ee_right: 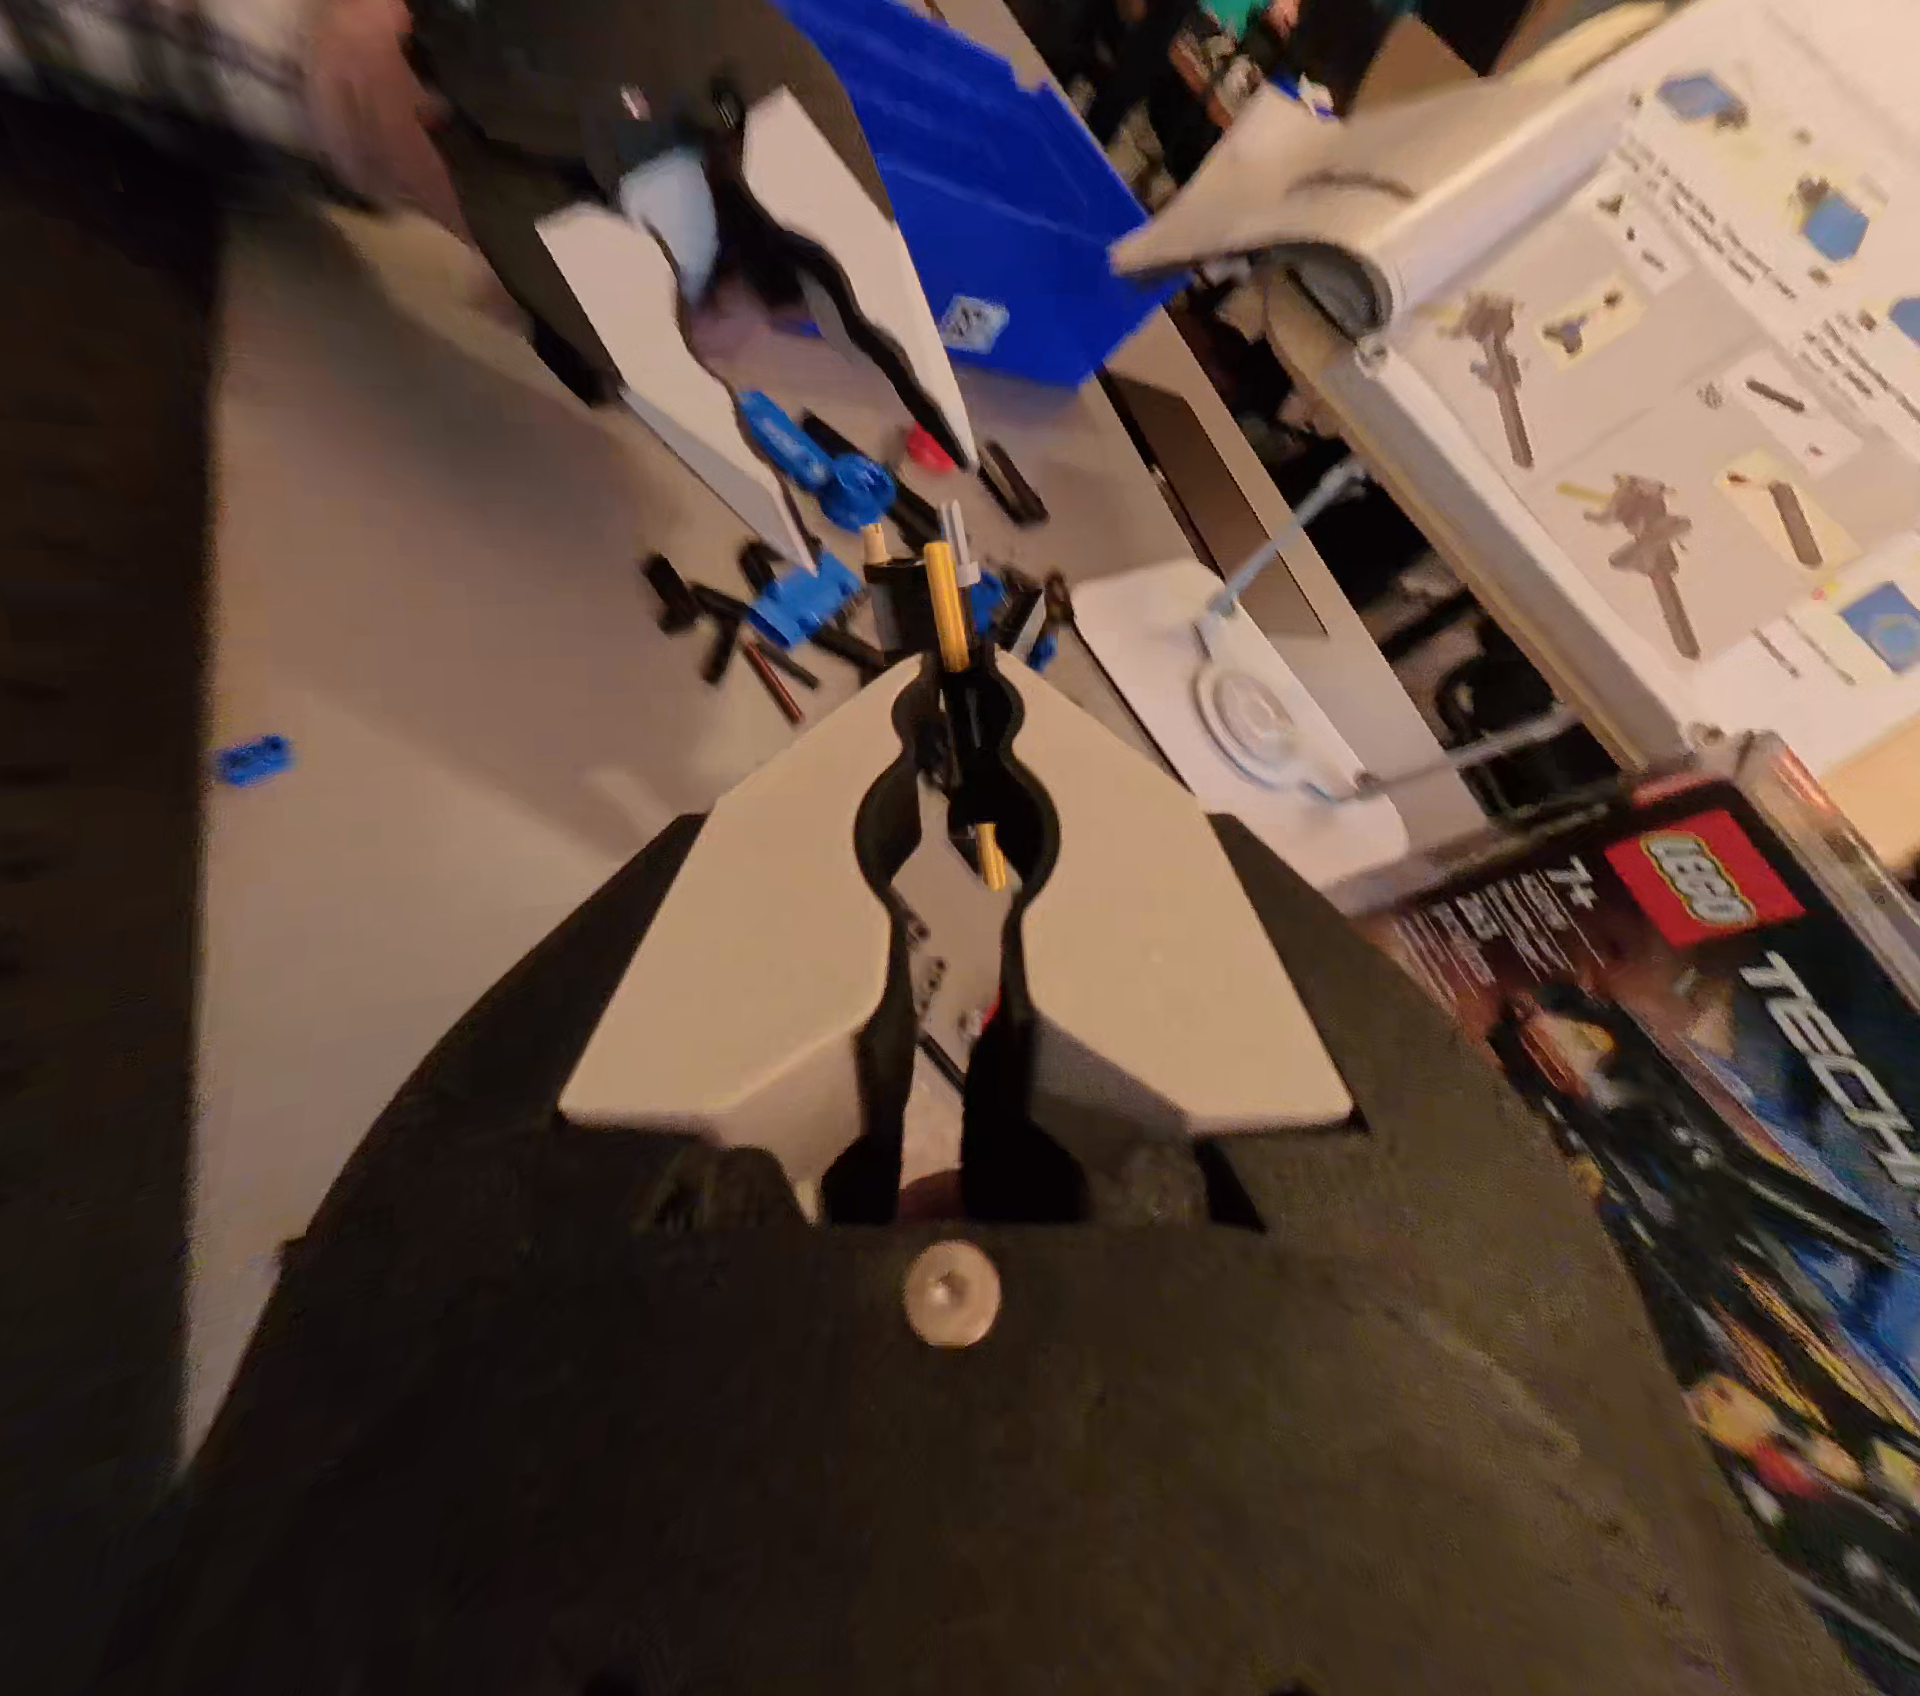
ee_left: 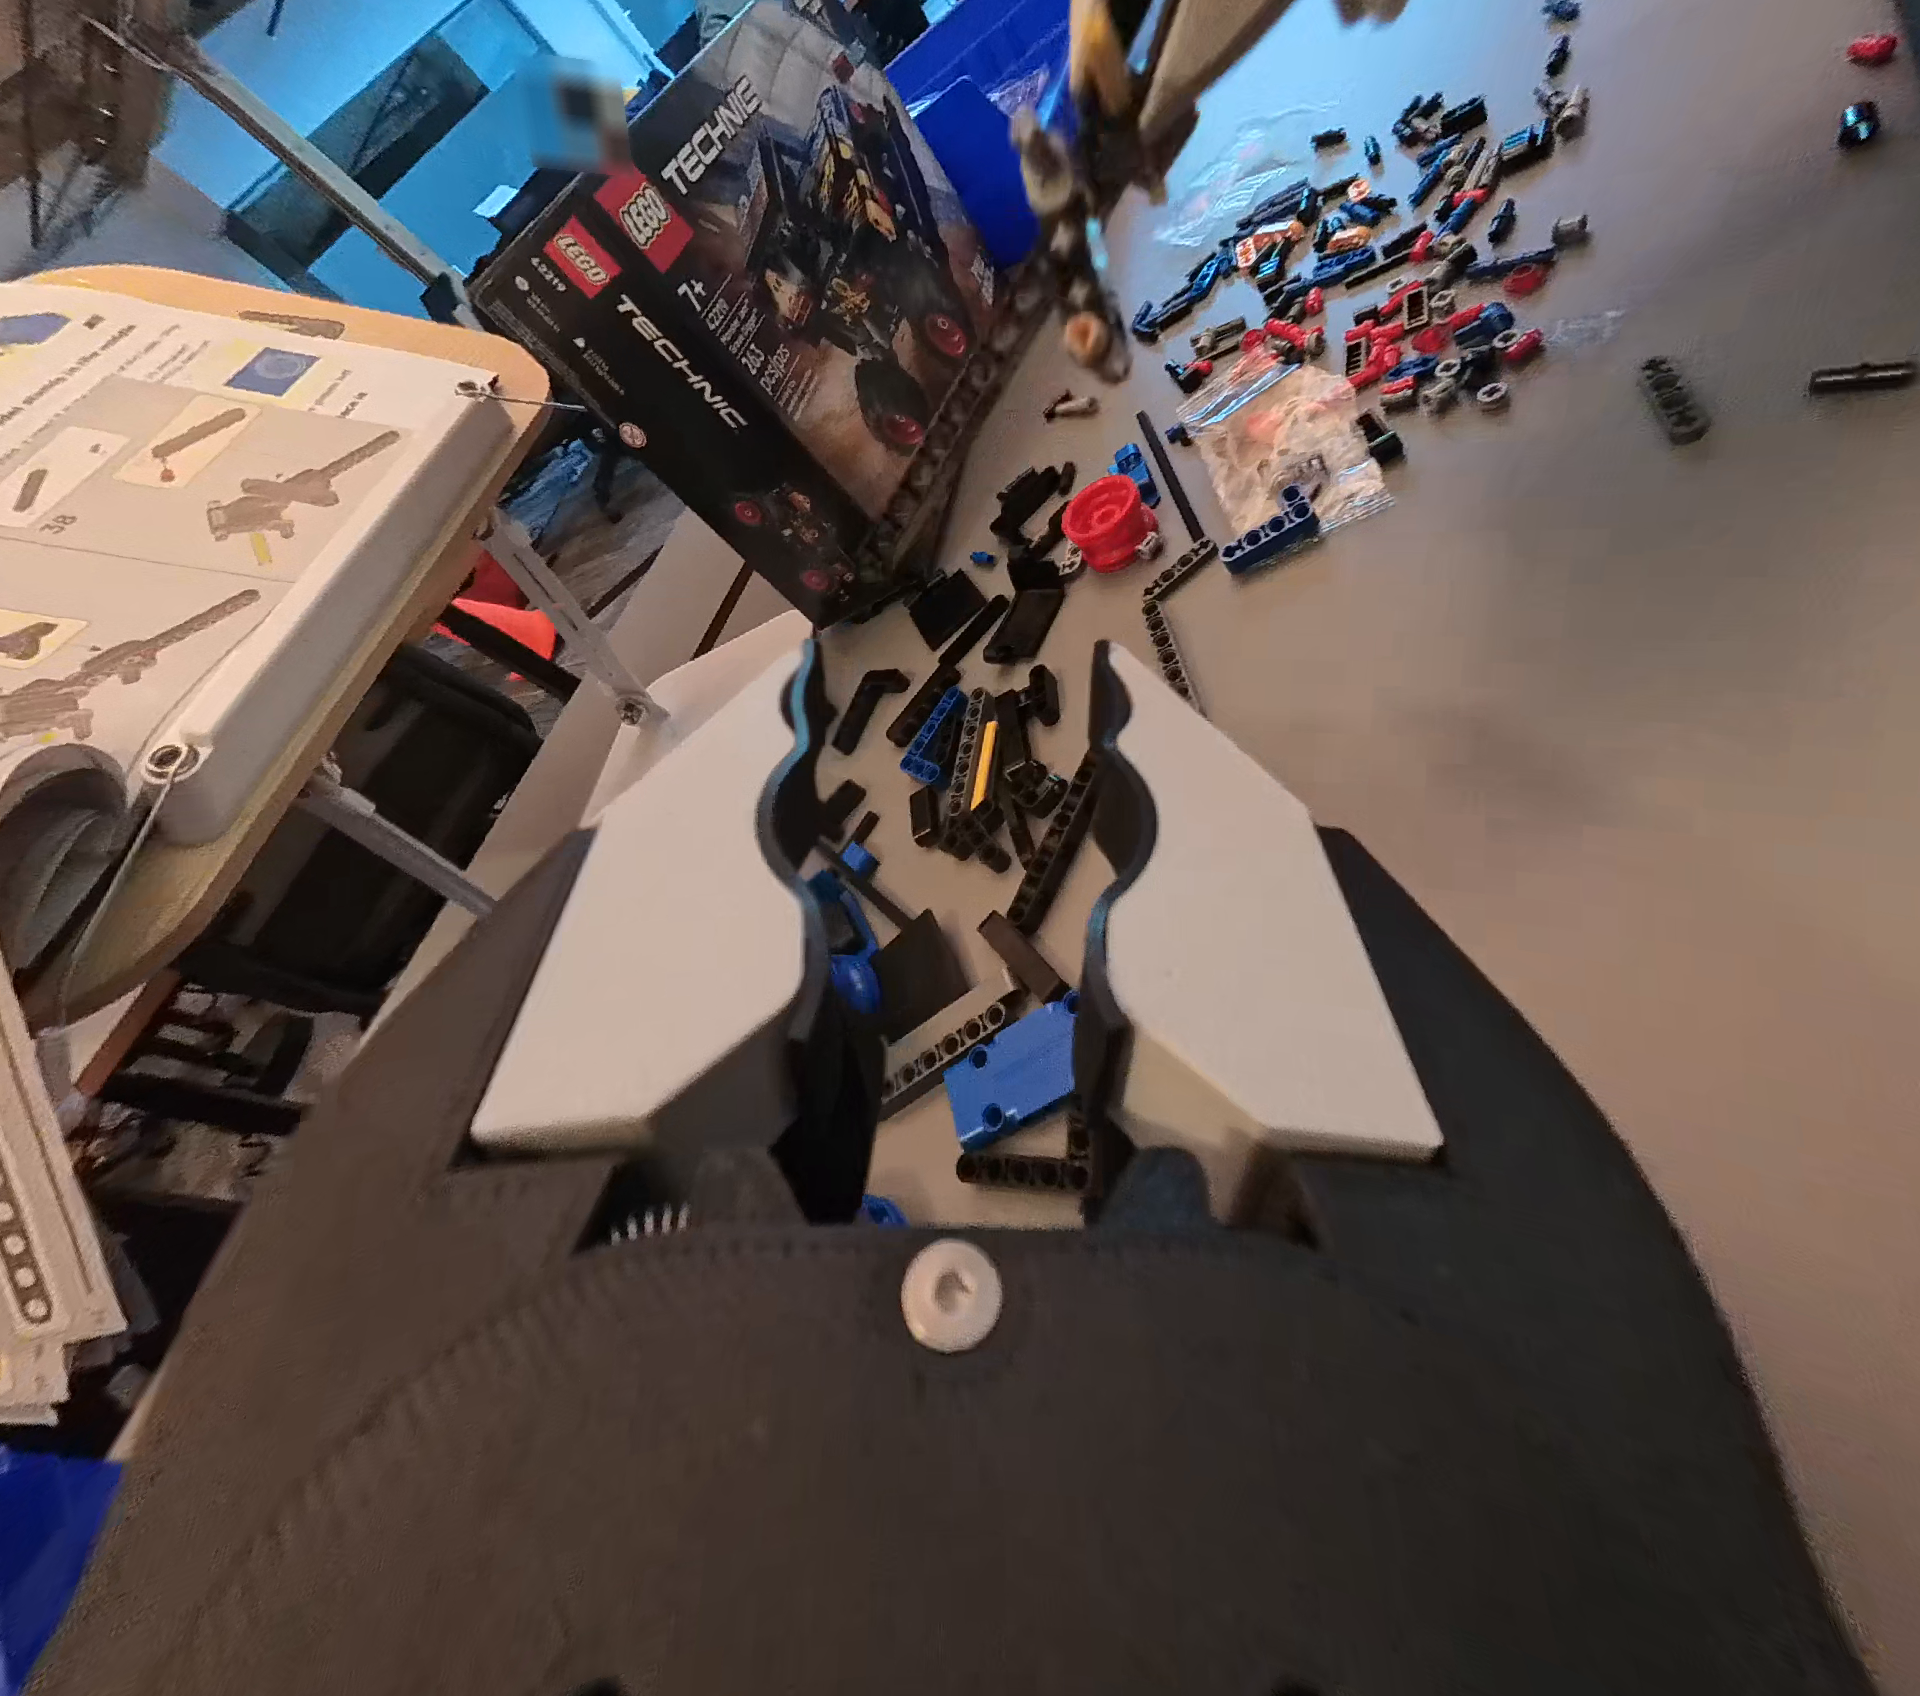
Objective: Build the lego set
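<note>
My left gripper [ee_left: 956, 667] is open and empty, low over a heap of black beams [ee_left: 997, 773] and blue pieces [ee_left: 1013, 1080] on the grey table [ee_left: 1507, 815]. My right gripper [ee_right: 956, 672] is shut on a small black assembly with a yellow axle [ee_right: 948, 607], held above the table. In the left wrist view the right gripper [ee_left: 1117, 119] hangs at the top with the blurred assembly [ee_left: 1070, 244] below it. In the right wrist view the open left gripper [ee_right: 883, 493] is just beyond the assembly, over blue parts [ee_right: 805, 597].
The set's box [ee_left: 769, 316] stands at the table's far edge, with a blue bin [ee_left: 977, 119] behind it. An open instruction booklet [ee_left: 187, 524] rests on a stand to the left. A red wheel [ee_left: 1107, 524], a plastic bag [ee_left: 1288, 441] and scattered small pieces [ee_left: 1403, 275] lie farther right. Some 9 cm of space lies between my two pairs of fingers. From either gripper's tips it is about 15 cm to the red wheel [ee_left: 1107, 524].
</note>
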`<state>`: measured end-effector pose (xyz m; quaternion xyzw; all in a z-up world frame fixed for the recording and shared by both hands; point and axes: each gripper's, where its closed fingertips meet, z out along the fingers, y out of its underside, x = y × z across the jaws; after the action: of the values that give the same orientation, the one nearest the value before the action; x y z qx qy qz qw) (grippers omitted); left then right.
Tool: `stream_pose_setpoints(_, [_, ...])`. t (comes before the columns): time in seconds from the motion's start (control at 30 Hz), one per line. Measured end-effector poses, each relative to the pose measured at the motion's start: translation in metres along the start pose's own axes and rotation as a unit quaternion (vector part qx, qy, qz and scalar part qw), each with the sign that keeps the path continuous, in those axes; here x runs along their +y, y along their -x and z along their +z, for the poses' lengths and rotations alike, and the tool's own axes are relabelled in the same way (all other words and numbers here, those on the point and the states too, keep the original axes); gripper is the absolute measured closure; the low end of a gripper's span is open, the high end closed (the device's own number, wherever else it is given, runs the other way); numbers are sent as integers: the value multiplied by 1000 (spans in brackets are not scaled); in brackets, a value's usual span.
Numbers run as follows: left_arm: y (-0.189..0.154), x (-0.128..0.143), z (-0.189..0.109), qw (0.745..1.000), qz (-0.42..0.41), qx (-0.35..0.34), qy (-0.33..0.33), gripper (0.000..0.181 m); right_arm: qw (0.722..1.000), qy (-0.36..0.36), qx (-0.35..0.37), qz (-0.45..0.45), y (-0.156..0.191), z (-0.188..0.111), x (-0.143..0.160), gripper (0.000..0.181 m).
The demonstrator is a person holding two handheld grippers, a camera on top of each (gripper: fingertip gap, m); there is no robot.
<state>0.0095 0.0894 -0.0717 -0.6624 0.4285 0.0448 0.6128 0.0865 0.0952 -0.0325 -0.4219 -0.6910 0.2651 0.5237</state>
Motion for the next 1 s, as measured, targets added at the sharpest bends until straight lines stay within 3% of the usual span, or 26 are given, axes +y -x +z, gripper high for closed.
stream_pose_setpoints(0.2, [-3, -12, -7, 999, -7, 16, -27, 131, 994, -71, -80, 40, 21, -7, -29, 176])
stream_pose_setpoints(0.33, [-14, -23, -13, 996, -25, 55, -65, 150, 987, -95, -113, 61, 29, -7, -34, 175])
stream_pose_setpoints(0.4, [-19, -27, -15, 994, -26, 68, -76, 172, 985, -101, -117, 70, 28, -6, -35, 175])
stream_pose_setpoints(0.53, [-21, -26, -15, 995, -16, 72, -71, 175, 983, -109, -120, 85, 25, -4, -33, 175])
stream_pose_setpoints(0.7, [-10, -26, -15, 996, -37, 50, -64, 176, 986, -111, -66, 104, 6, 1, -30, 172])
stream_pose_setpoints(0.83, [5, -27, -16, 995, -77, 19, -64, 176, 983, -118, -2, 138, -16, 3, -32, 142])
stream_pose_setpoints(1.0, [27, -30, -18, 989, -131, -28, -68, 177, 977, -103, 73, 172, -29, 2, -25, 136])
